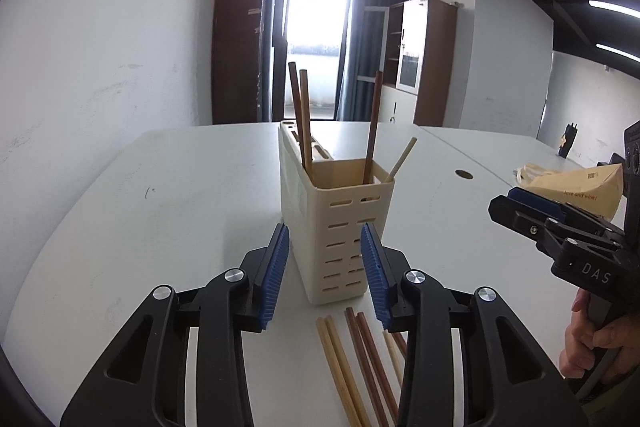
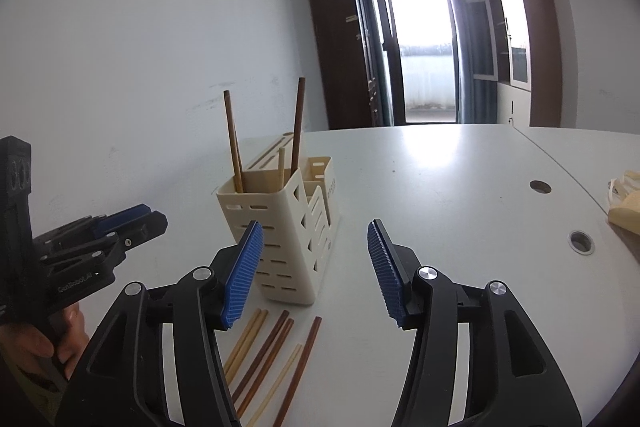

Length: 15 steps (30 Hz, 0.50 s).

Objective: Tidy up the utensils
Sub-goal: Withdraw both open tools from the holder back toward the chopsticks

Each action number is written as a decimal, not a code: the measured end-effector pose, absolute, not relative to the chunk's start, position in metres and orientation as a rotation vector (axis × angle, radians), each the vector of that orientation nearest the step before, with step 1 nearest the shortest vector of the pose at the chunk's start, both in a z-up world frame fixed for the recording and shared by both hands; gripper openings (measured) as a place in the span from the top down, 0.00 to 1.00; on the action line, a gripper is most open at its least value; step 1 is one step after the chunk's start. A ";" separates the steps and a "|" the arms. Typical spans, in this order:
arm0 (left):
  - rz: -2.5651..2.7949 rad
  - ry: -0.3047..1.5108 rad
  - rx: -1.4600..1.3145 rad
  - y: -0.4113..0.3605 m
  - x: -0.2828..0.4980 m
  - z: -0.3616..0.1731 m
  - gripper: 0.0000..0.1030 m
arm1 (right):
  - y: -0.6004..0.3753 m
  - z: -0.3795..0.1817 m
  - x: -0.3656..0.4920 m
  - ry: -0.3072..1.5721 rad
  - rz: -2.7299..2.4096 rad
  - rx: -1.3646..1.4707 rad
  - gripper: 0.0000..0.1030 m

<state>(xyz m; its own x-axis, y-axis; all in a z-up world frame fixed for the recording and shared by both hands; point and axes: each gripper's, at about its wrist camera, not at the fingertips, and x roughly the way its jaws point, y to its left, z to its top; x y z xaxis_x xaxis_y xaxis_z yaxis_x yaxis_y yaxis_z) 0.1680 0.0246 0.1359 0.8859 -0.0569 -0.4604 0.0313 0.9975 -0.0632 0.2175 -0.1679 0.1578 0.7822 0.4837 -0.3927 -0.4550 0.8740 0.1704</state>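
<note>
A cream slotted utensil holder (image 1: 336, 211) (image 2: 280, 211) stands upright on the white table (image 1: 180, 207). In its front compartment stand dark brown chopsticks (image 1: 300, 115) (image 2: 298, 123) and one pale chopstick (image 1: 402, 159) (image 2: 282, 167). Several loose chopsticks (image 1: 360, 359) (image 2: 272, 355), pale and dark, lie side by side in front of the holder. My left gripper (image 1: 324, 239) hovers open over them just short of the holder, holding nothing. My right gripper (image 2: 314, 239) is open wider and empty, to the holder's right.
A tan paper bag (image 1: 580, 187) (image 2: 628, 211) lies at the table's right. Round cable holes (image 2: 540, 186) and a seam mark the tabletop. A small dark object (image 1: 568, 141) stands far right. A white wall borders the left side. A hand (image 1: 592, 339) grips the right tool.
</note>
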 end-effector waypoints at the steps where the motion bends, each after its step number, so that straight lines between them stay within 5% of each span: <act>1: -0.039 0.504 -0.062 0.026 0.169 0.134 0.62 | -0.168 0.156 0.216 0.450 0.508 0.062 0.47; 15: -0.059 0.788 -0.042 0.027 0.181 0.099 0.57 | -0.151 0.118 0.230 0.750 0.482 -0.015 0.42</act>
